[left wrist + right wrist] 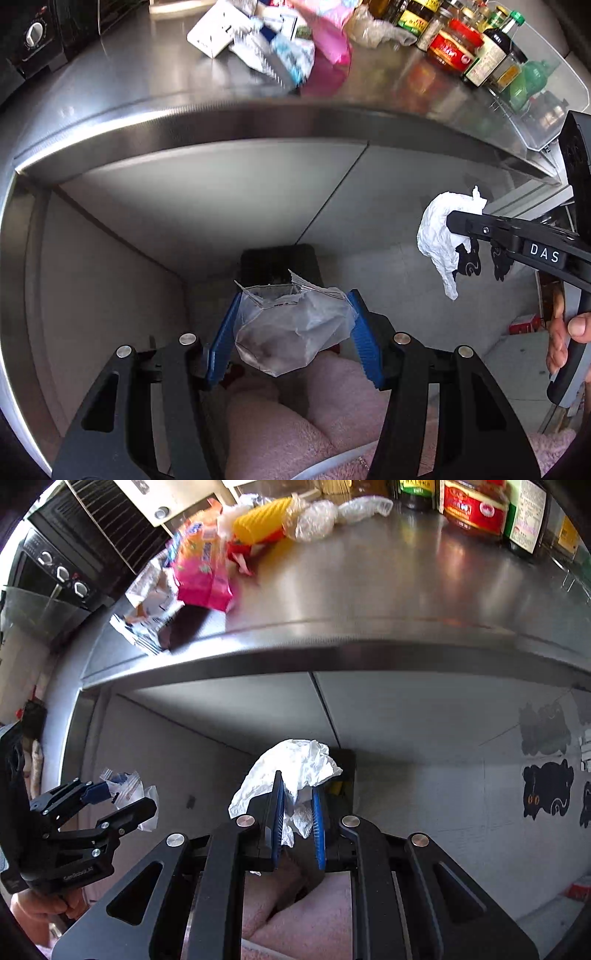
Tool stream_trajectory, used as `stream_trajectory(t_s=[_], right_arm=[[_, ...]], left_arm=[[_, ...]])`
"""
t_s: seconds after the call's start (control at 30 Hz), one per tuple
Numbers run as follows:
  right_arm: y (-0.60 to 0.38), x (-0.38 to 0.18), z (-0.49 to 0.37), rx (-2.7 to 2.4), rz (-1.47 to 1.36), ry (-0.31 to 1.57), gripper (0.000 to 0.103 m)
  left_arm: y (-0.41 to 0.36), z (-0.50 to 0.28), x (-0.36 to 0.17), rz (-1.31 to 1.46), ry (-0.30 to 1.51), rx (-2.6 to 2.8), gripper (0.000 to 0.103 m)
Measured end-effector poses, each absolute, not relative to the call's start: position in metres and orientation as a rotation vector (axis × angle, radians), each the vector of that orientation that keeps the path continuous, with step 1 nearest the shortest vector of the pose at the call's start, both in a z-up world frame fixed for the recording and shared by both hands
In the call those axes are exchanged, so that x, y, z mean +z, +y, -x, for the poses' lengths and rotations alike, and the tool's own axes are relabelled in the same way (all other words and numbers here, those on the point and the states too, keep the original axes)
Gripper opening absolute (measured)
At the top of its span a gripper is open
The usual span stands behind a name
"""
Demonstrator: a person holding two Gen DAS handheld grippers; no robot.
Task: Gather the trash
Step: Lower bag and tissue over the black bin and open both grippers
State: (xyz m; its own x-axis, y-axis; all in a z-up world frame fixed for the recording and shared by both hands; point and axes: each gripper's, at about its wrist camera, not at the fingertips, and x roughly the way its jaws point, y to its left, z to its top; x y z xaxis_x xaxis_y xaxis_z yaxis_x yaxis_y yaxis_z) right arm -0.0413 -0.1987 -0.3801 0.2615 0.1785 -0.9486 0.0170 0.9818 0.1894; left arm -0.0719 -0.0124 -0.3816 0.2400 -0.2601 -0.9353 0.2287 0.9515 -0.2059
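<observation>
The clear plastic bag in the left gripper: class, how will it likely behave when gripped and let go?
The clear plastic bag looks floppy: it bulges and creases between the left gripper fingers. It is probably light, sagging little. Released, it would likely drift, not drop straight toward the black bin.

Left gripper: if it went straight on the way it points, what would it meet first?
Probably the black bin on the floor, right behind the plastic bag the left gripper holds; depth is unclear.
</observation>
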Motion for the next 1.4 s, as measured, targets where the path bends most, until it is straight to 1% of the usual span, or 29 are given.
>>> stream_trajectory(t_s=[0.3,0.67,0.83,0.9,1.0,1.03,1.1,1.13,1.17,1.2,1.23,1.3,1.4], right_arm=[[-0.196,-0.468,0.038,0.080,-0.174,1.362,0.015],[-0.196,-0.557,0.012,0.036,-0.226,1.461,0.015],[-0.196,-0.583,0.006,0.009,-0.249,1.516,0.016],[-0.195,-0.586,0.005,0.006,-0.258,1.523,0.018],[-0.194,-0.587,0.001,0.007,-0.271,1.534,0.018],[-0.194,-0.587,0.000,0.010,-0.274,1.534,0.018],[-0.192,-0.586,-0.002,0.021,-0.274,1.540,0.019],[-0.191,-0.584,-0.003,0.022,-0.270,1.540,0.020],[-0.191,-0.584,-0.004,0.020,-0.261,1.540,0.024],[-0.190,-0.582,-0.005,0.021,-0.258,1.543,0.044],[-0.191,-0.583,-0.005,0.025,-0.260,1.544,0.057],[-0.190,-0.577,-0.005,0.022,-0.240,1.534,0.057],[-0.191,-0.566,-0.005,0.014,-0.237,1.519,0.064]], left_arm=[[-0.019,0.064,-0.479,0.049,1.411,-0.294,0.054],[-0.032,0.042,-0.562,0.055,1.534,-0.278,0.053],[-0.038,0.037,-0.583,0.058,1.575,-0.273,0.054],[-0.038,0.036,-0.584,0.063,1.579,-0.275,0.054],[-0.038,0.033,-0.585,0.066,1.578,-0.270,0.055],[-0.038,0.032,-0.585,0.065,1.577,-0.269,0.057],[-0.039,0.031,-0.582,0.062,1.573,-0.270,0.058],[-0.039,0.031,-0.582,0.058,1.573,-0.268,0.060],[-0.039,0.031,-0.582,0.054,1.572,-0.263,0.063],[-0.039,0.031,-0.580,0.055,1.569,-0.260,0.063],[-0.038,0.030,-0.579,0.057,1.568,-0.256,0.065],[-0.036,0.029,-0.576,0.063,1.565,-0.254,0.068],[-0.034,0.027,-0.568,0.068,1.551,-0.263,0.077]])
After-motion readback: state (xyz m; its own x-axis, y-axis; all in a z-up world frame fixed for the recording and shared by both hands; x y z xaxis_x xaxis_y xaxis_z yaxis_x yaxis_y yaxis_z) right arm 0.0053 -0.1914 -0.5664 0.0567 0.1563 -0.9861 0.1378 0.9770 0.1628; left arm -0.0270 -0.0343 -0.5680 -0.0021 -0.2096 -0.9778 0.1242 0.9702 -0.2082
